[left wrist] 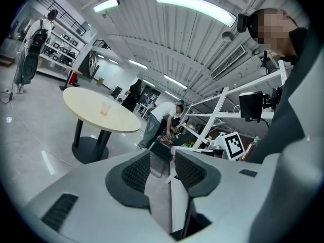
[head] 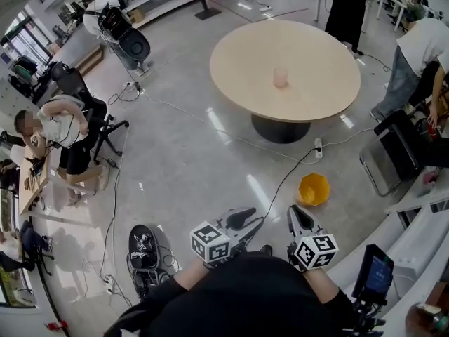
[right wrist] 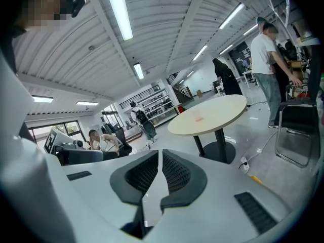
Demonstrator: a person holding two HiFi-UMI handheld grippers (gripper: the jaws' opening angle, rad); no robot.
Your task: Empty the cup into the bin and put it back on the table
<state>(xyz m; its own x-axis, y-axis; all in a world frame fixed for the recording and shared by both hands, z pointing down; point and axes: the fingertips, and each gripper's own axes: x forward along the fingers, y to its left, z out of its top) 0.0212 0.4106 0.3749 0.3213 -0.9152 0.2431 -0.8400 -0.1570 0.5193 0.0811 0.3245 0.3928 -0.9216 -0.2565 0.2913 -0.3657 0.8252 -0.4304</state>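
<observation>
Walking to the round table (head: 316, 100) comes first, I judge, then taking the cup (head: 280, 76), seemingly upright near its middle, with the parted, empty left gripper (head: 245, 218) rather than the right gripper (head: 300, 217), pinched shut on nothing; the yellow bin (head: 313, 189) sits nearer.

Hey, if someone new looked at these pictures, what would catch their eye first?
The big round beige table in the head view's upper middle, with a lone pink cup standing on it. Next, the bright yellow bin on the floor, nearer the person and to the right. At the bottom edge, the left tongs and right tongs are both empty, far from the cup.
</observation>
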